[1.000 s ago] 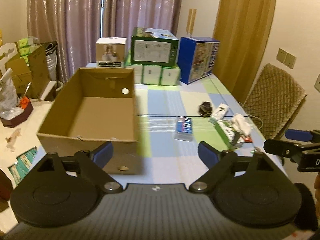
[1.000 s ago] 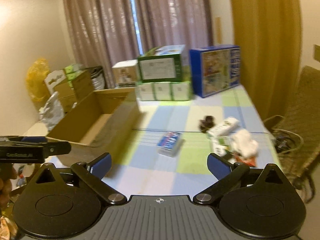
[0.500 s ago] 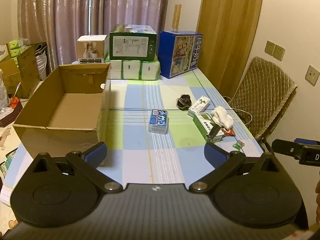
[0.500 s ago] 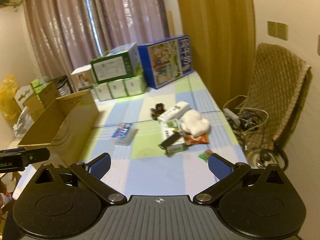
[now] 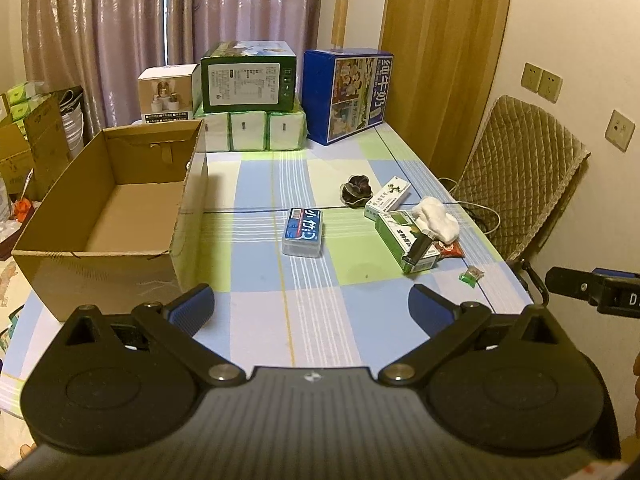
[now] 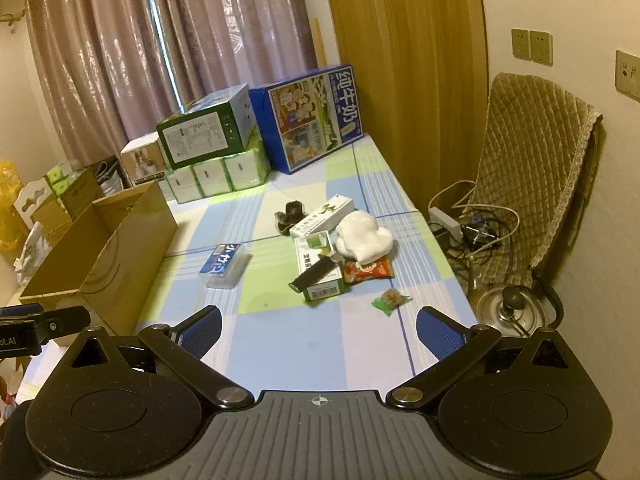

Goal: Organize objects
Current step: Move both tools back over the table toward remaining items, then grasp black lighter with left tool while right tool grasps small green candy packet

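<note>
Left gripper [image 5: 310, 306] and right gripper [image 6: 318, 330] are held spread wide, nothing gripped, above the near table [image 5: 320, 320] edge. Blue-labelled case [image 5: 303, 232] is seen mid-table; green box [image 6: 319, 270], white cloth [image 6: 362, 242] clustered right. Cardboard box [image 5: 104, 216] stands open, left.

My matt cardboard box [image 5: 100, 216] sits on checked cloth [image 5: 320, 320] near a glossy plastic case [image 5: 303, 232].

The bench [image 5: 256, 312] wears a checked cloth of pale blue, lime green and white with thin stripes. The cardboard box [image 5: 100, 224] is plain brown, the card pack [image 5: 303, 229] blue-topped, the cloth wad [image 5: 436, 218] white, the curtains [image 5: 120, 40] mauve.
</note>
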`<state>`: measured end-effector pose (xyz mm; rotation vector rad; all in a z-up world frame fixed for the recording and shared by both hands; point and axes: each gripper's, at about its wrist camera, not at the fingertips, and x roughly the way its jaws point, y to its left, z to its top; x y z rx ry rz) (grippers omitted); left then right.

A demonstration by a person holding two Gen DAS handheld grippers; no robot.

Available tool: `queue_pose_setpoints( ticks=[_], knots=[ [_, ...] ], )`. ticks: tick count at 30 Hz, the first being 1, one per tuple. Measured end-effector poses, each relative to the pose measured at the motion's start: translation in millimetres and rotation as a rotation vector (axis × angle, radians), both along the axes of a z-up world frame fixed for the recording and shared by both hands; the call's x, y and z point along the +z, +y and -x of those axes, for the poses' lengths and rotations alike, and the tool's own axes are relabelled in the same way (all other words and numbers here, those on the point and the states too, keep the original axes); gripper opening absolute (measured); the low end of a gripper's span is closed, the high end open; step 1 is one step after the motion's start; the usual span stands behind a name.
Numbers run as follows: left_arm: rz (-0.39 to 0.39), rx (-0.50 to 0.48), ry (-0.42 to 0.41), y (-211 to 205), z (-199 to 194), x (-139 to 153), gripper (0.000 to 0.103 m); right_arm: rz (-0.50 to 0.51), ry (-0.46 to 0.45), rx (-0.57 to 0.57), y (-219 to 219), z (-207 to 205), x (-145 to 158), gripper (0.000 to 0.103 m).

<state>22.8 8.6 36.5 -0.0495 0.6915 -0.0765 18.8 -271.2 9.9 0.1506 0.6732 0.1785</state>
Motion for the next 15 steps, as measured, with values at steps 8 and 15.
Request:
queue_pose_setpoints(
  ticks=[8,15],
  knots=[
    [-0.011,-0.029,0.016,-8.5,-11.6,-6.5,0.101,0.006,0.013,-0.004,-7.3,-10.4,-7.6,0.101],
    [-0.007,-0.071,0.047,-22.4,-45.4,-26.2,0.101,0.048,0.013,0.026,-22.0,-37.4,-18.4,0.101]
  ],
)
